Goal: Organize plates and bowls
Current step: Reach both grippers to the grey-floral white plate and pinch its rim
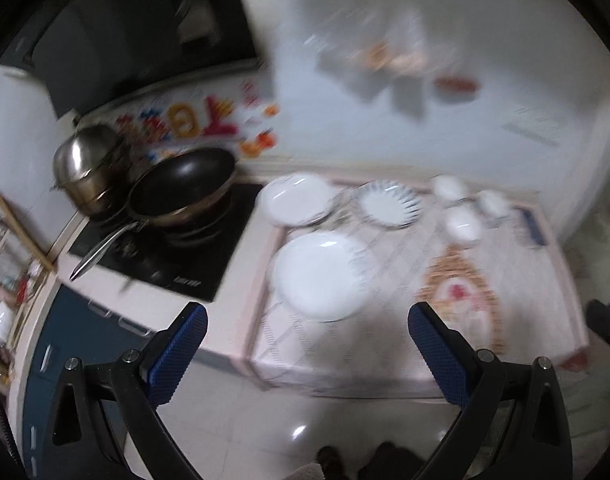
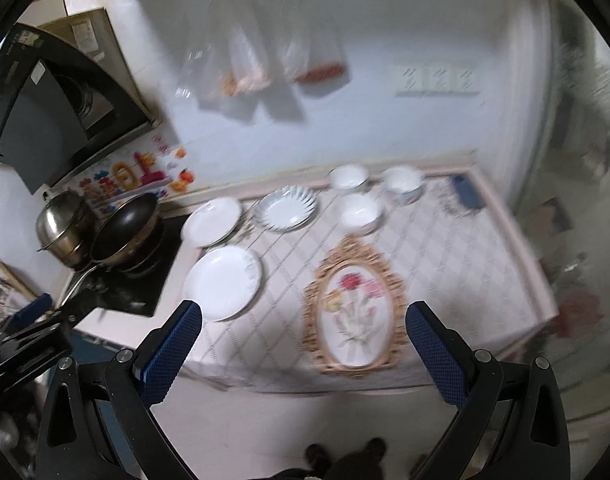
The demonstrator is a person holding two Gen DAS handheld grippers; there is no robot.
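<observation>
both the left gripper and right gripper hover above the table, fingers spread and empty. the near plate looks glazed, rigid, slippery and breakable; best pinched at its rim. bowls sit well behind.

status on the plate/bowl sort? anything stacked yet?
Nothing stacked. Three plates, including the near plate and the fluted plate, lie spread out, and three bowls stand singly. Left hand-held gripper and right hand-held gripper are open and empty, short of the counter. All sorting remains.
</observation>
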